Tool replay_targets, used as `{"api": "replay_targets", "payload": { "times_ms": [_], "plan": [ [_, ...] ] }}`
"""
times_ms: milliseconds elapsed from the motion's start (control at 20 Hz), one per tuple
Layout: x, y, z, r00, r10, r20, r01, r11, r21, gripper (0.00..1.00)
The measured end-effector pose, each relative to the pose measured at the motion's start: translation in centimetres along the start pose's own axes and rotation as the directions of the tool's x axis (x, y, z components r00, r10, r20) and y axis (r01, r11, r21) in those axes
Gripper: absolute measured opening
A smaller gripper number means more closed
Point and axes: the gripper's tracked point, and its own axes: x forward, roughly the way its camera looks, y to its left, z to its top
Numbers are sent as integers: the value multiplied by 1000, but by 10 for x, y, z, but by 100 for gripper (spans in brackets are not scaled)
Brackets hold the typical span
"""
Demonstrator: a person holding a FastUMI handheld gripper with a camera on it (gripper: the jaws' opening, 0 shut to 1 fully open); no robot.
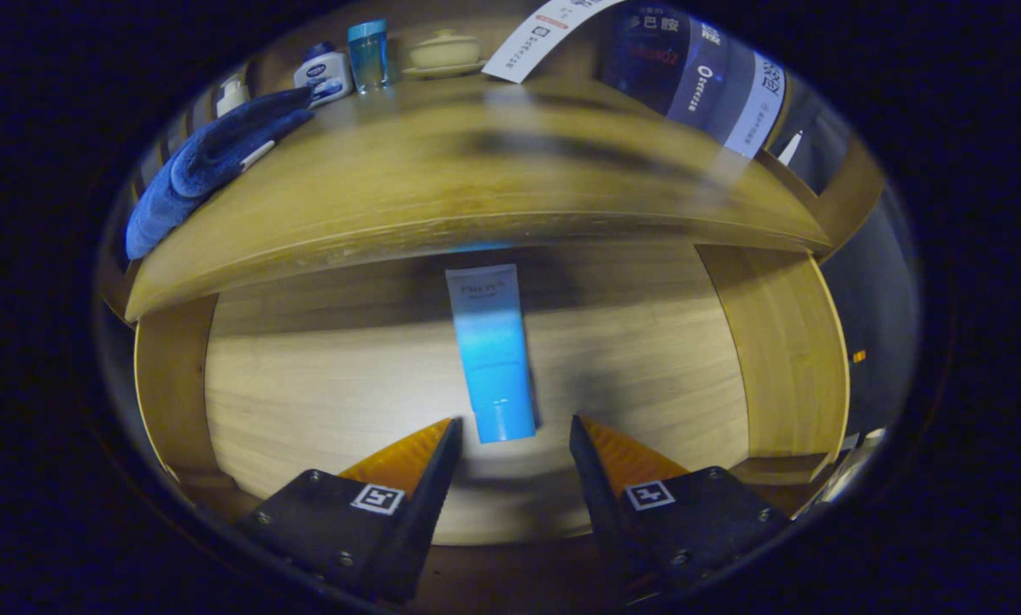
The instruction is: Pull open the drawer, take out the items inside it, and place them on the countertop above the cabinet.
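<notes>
A light wooden drawer (783,359) is pulled out beneath a wooden countertop (476,171). A blue plastic tube (490,350) lies lengthwise in the drawer, cap end just ahead of the spread fingers of the gripper (515,427). On the countertop, a folded blue towel (211,162) is laid at the left; behind it a white lotion bottle (324,75), a blue glass tumbler (367,54) and a cream lidded dish (444,51) are lined up.

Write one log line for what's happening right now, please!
drawer: open | blue tube: lying inside, cap end between fingertips | gripper: open, not touching | countertop: awaits tube
</notes>
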Motion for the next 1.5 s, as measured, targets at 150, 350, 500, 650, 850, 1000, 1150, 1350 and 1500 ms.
{"api": "replay_targets", "payload": {
  "times_ms": [150, 350, 500, 650, 850, 1000, 1150, 1350, 1500],
  "plan": [
    [10, 8, 3, 999, 50, 10, -50, 999, 2, 64],
    [11, 6, 6, 999, 44, 11, -45, 999, 12, 49],
    [9, 6, 6, 999, 44, 17, -44, 999, 10, 36],
    [10, 5, 8, 999, 31, 15, -32, 999, 24, 30],
    [0, 2, 3, 1000, -12, 0, 12, 999, 33, 30],
    [-12, -1, 0, 999, -50, 8, 50, 998, 24, 30],
    [-29, -6, -2, 995, -99, 22, 99, 995, 6, 30],
    [-53, -13, -1, 988, -145, 44, 145, 989, 13, 30],
    [-75, -16, 0, 981, -174, 87, 173, 985, 21, 30]
  ]
}}
